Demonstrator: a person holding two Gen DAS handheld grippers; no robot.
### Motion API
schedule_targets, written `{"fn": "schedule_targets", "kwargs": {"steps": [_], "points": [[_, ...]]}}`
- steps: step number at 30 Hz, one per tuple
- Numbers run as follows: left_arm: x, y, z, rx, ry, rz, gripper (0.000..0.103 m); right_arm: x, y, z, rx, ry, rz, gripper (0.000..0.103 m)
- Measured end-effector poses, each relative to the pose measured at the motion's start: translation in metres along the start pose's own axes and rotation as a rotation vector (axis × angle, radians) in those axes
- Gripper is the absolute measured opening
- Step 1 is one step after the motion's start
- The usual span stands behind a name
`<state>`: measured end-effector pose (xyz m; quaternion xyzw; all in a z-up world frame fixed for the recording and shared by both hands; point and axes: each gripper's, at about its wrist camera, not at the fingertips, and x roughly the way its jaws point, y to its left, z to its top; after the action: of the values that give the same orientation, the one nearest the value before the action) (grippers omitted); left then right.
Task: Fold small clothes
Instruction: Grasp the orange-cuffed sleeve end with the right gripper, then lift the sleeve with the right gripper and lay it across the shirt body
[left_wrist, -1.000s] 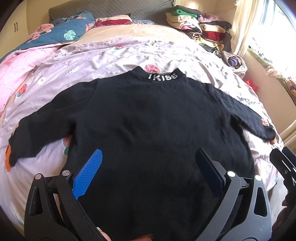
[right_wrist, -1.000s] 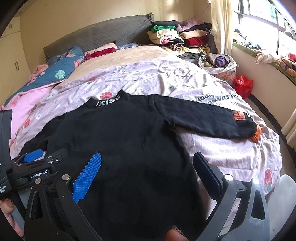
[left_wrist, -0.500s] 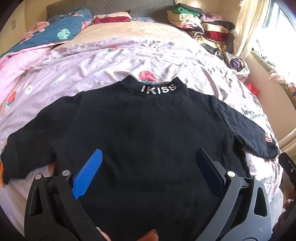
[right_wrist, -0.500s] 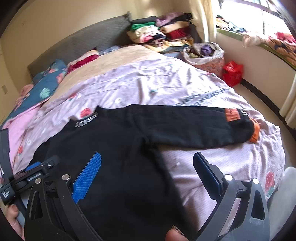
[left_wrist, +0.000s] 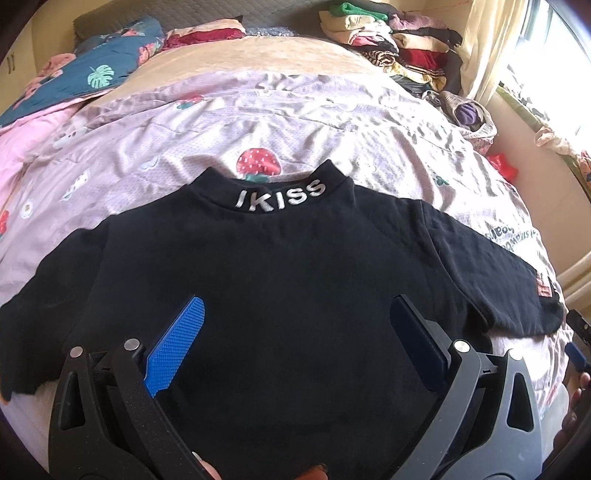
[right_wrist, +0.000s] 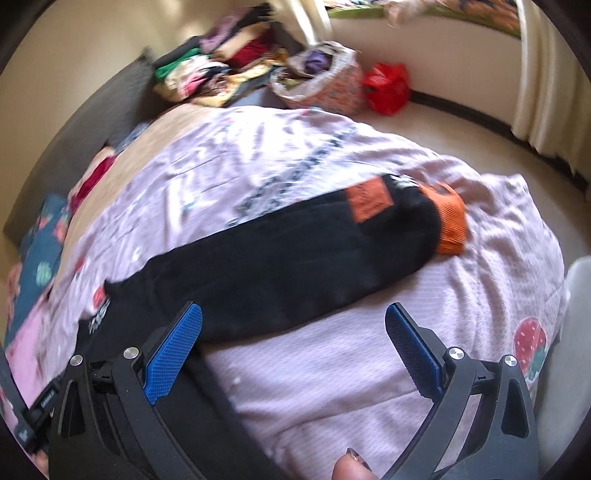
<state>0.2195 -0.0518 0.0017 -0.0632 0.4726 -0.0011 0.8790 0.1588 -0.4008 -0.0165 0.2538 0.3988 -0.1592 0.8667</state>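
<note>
A small black sweater (left_wrist: 280, 280) with "IKISS" on its collar (left_wrist: 281, 196) lies flat on the bed, both sleeves spread out. My left gripper (left_wrist: 295, 325) is open and empty above the sweater's body. My right gripper (right_wrist: 293, 328) is open and empty near the right sleeve (right_wrist: 295, 266), which ends in an orange cuff (right_wrist: 448, 221) and bears an orange patch (right_wrist: 369, 199). The left blue pad (right_wrist: 173, 354) hangs over the sleeve's lower edge; whether it touches is unclear. The right wrist view is blurred.
The pink strawberry-print bedspread (left_wrist: 295, 110) covers the bed. Piles of clothes (left_wrist: 391, 40) lie at the bed's far right corner. A basket (right_wrist: 325, 81) and a red bag (right_wrist: 388, 88) stand on the floor by the wall. Pillows (left_wrist: 103, 70) lie at the far left.
My left gripper moved forward over the sweater toward the collar. My right gripper swung right and closer to the right sleeve and its orange cuff. Both stayed open.
</note>
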Motion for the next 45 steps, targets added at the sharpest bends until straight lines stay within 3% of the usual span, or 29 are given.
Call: {"fn": "schedule_targets", "kwargs": {"steps": [11,16,18,21,28,37,45], "points": [[0.040,-0.011,0.034,-0.009,0.038,0.006,0.095,0.052,-0.067,0.024,0.281,0.059,0.022,0.095],[0.057,-0.002,0.042,-0.037,0.059,0.023,0.095,0.068,-0.081,0.039,0.376,0.038,0.020,0.057],[0.059,0.002,0.043,-0.044,0.059,0.024,0.095,0.069,-0.085,0.043,0.402,0.016,0.025,0.029],[0.055,0.009,0.043,-0.041,0.047,0.037,0.095,0.062,-0.080,0.051,0.380,-0.035,0.079,0.015],[0.025,0.020,0.047,-0.038,-0.001,0.009,0.095,0.012,-0.017,0.063,0.134,-0.196,0.206,0.013],[-0.013,0.041,0.054,-0.094,-0.036,-0.117,0.095,-0.024,0.057,0.056,-0.091,-0.239,0.277,0.013],[-0.036,0.080,0.052,-0.163,-0.062,-0.199,0.095,-0.037,0.131,0.023,-0.302,-0.249,0.305,0.013]]}}
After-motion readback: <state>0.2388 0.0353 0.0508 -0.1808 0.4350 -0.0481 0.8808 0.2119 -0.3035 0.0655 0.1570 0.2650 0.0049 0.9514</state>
